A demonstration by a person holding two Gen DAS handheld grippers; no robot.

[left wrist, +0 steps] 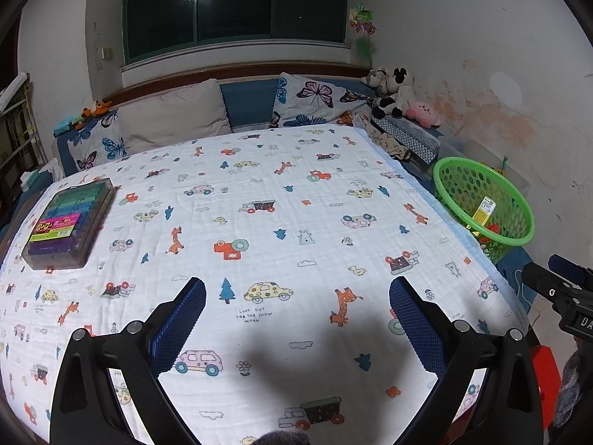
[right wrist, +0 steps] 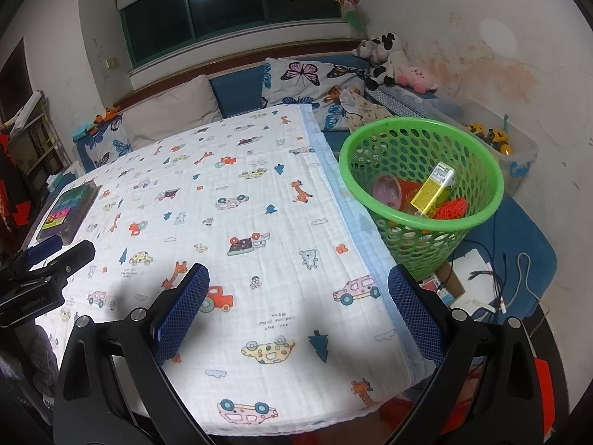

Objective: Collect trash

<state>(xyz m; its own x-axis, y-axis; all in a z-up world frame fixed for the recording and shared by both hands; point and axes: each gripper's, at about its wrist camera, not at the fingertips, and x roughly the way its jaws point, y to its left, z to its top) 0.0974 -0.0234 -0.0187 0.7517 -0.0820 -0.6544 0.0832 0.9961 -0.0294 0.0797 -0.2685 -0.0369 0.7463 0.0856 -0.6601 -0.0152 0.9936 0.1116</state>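
Note:
A green perforated basket (right wrist: 478,144) stands just off the right edge of the printed blanket (right wrist: 259,200). It holds a yellow carton (right wrist: 433,189), a pink cup (right wrist: 387,191), an orange-red cup and a red mesh piece (right wrist: 450,207). In the left wrist view the basket (left wrist: 459,174) sits far right with the carton (left wrist: 483,210) inside. My left gripper (left wrist: 296,319) hangs open over the blanket's near middle, nothing between its blue pads. My right gripper (right wrist: 296,307) is open and empty above the blanket's right side, short of the basket. Each gripper shows at the edge of the other's view.
A clear case of coloured markers (left wrist: 68,218) lies at the blanket's far left. Pillows (left wrist: 174,115) and plush toys (left wrist: 393,92) line the headboard. A clear bin of toys (right wrist: 493,137) sits behind the basket. Cables and papers (right wrist: 481,282) lie on the blue sheet right of the blanket.

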